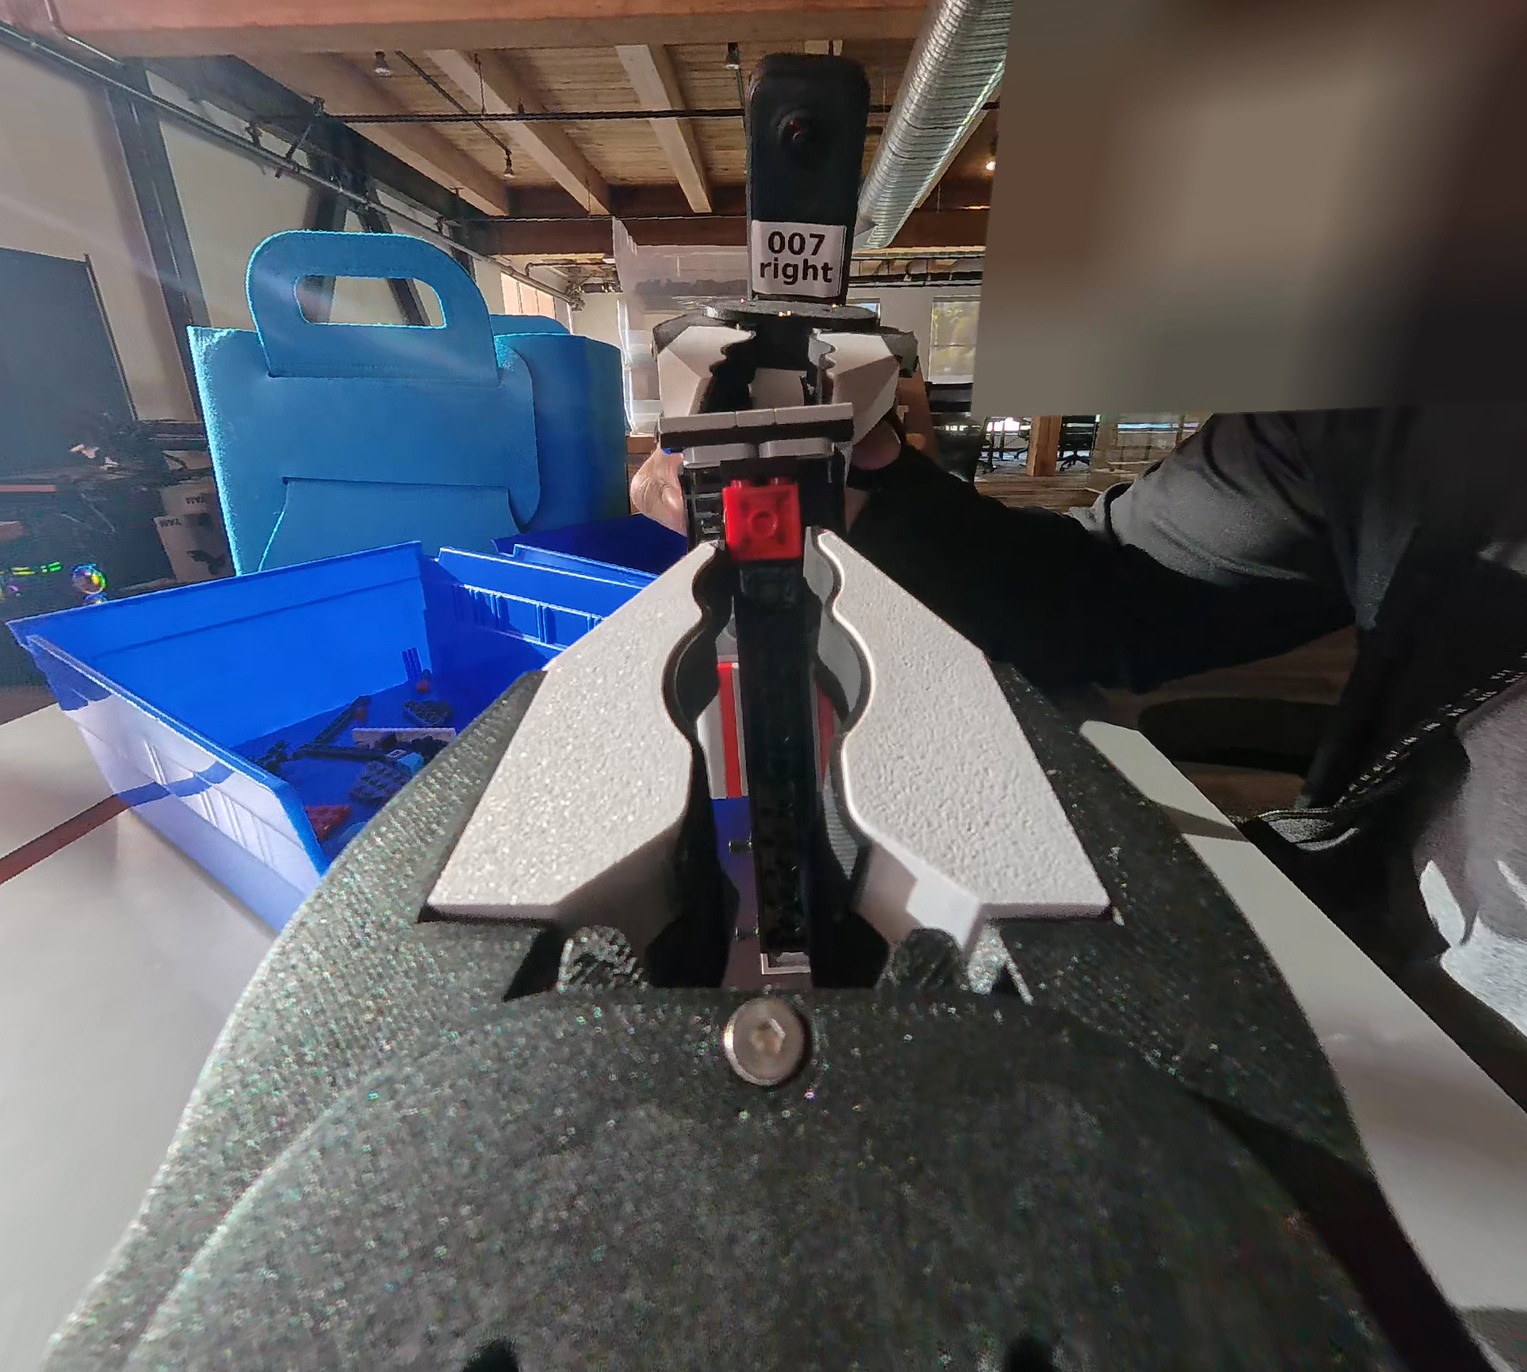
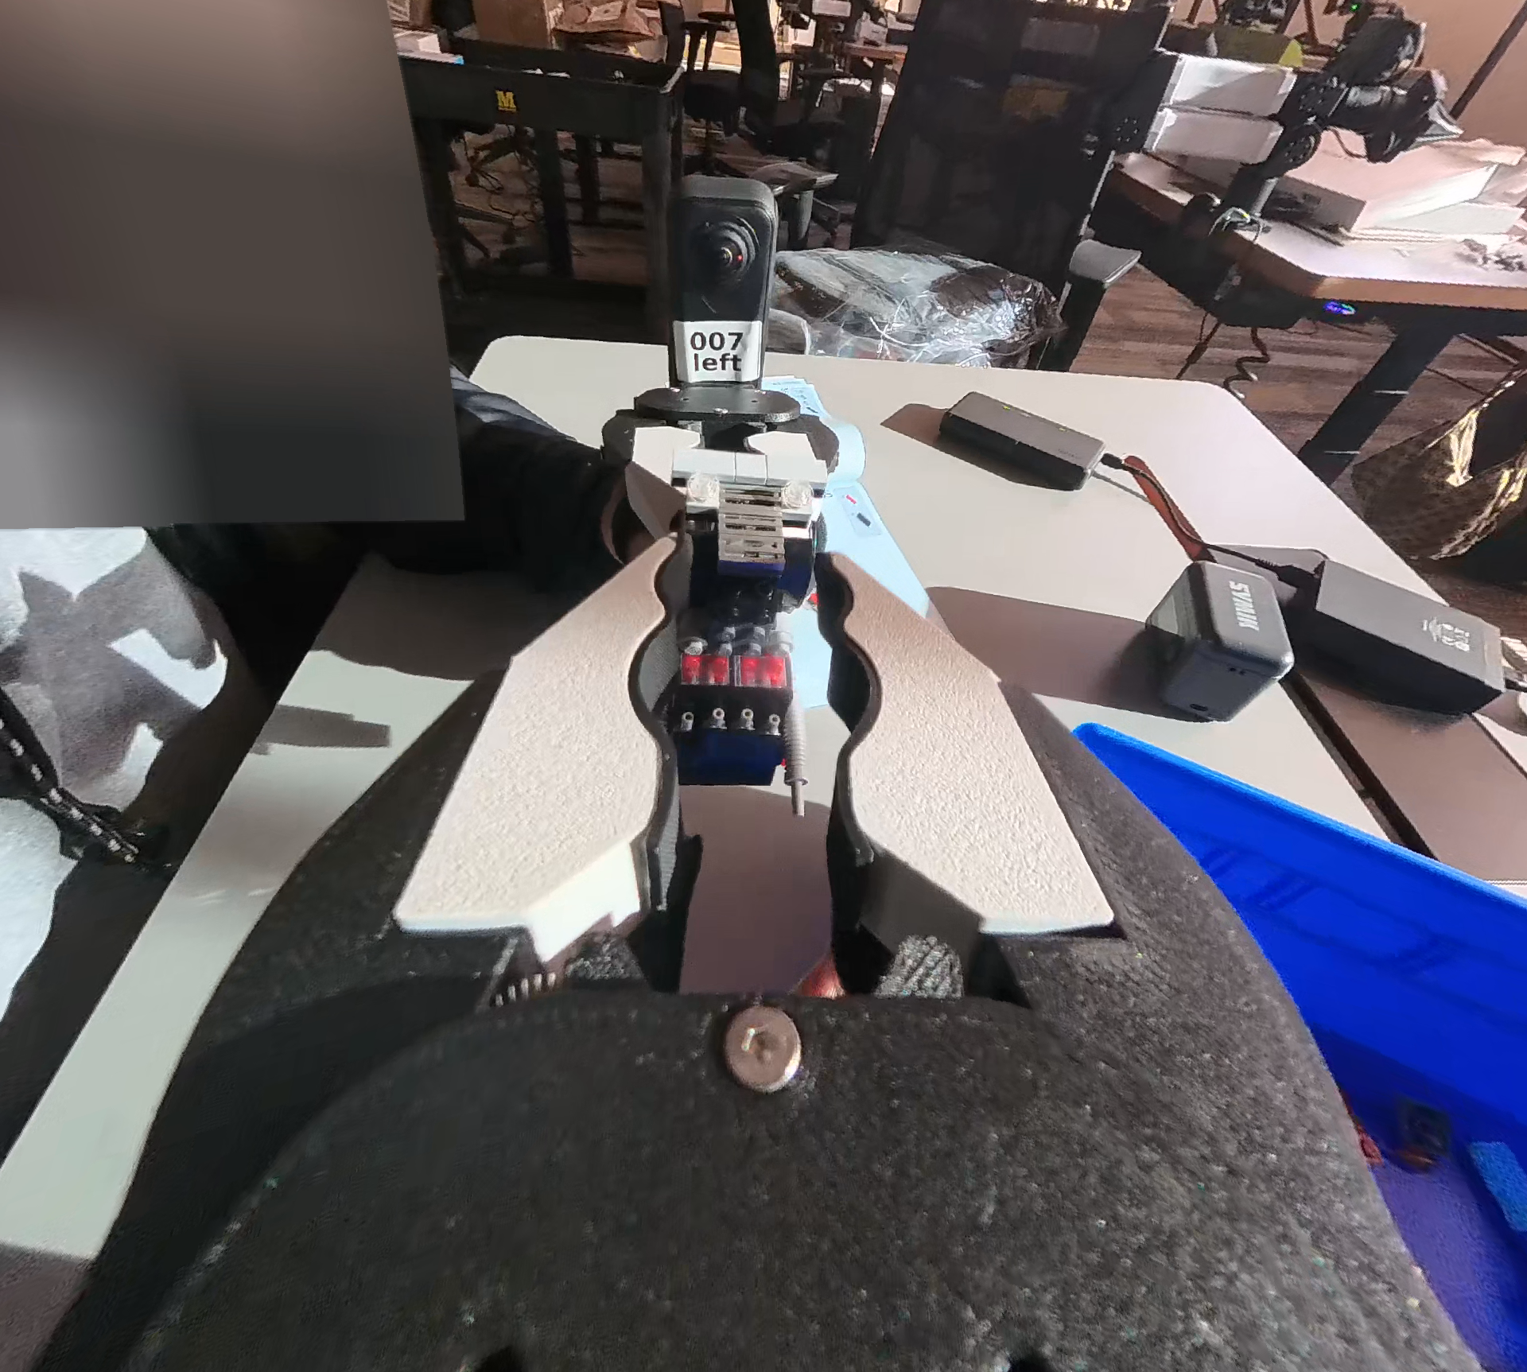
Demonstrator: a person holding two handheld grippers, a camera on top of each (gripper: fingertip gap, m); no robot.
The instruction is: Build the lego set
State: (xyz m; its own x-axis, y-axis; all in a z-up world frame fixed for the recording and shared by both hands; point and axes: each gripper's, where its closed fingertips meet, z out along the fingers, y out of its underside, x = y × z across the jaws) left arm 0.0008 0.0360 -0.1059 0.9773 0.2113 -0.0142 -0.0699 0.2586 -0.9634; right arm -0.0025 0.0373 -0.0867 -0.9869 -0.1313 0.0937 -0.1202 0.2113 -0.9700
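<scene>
the left gripper (image 1: 764, 589) is clenched on the lego model (image 1: 764, 712), its two pale fingers (image 1: 578, 737) pressed against the sides of the long black and red body, which runs up between them to a red studded brick (image 1: 760, 521) at the tips. the right gripper (image 2: 748, 589) faces it from the far end and grips the same model (image 2: 735, 671) there, its fingers (image 2: 958, 762) closed on the blue, black and red section with the grey grille and white top. the model hangs in the air between the two tools, above the white table (image 2: 1074, 506). a blue bin (image 1: 248, 671) holding loose lego pieces (image 1: 372, 746) stands just beside the left gripper, with a blue felt bag (image 1: 372, 423) behind it.
</scene>
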